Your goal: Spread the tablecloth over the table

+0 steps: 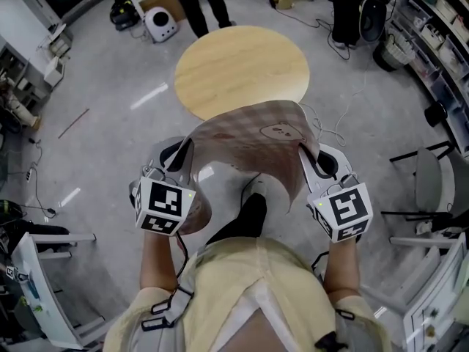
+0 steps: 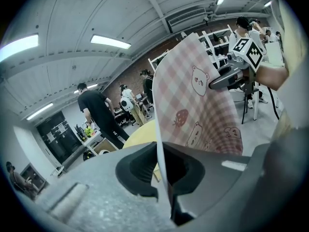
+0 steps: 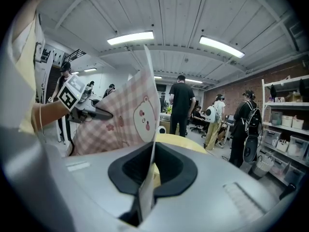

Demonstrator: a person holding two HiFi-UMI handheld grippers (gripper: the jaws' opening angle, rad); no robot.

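Observation:
A pink checked tablecloth (image 1: 253, 138) with bear and strawberry prints hangs stretched between my two grippers, its far edge lying just over the near rim of the round wooden table (image 1: 242, 68). My left gripper (image 1: 178, 155) is shut on the cloth's left edge (image 2: 161, 163). My right gripper (image 1: 314, 156) is shut on the right edge (image 3: 147, 178). In the left gripper view the cloth (image 2: 198, 110) rises as a tall sheet with the right gripper (image 2: 223, 80) behind it. In the right gripper view the cloth (image 3: 125, 120) stands beside the left gripper (image 3: 99, 113). The middle sags towards me.
Several people (image 1: 201, 2) stand on the floor beyond the table. A white device (image 1: 160, 24) sits at the far left, shelving (image 1: 432, 28) lines the right, and a chair (image 1: 429, 182) stands at my right. A white cart (image 1: 37, 284) is at my left. Cables (image 1: 333, 127) trail right of the table.

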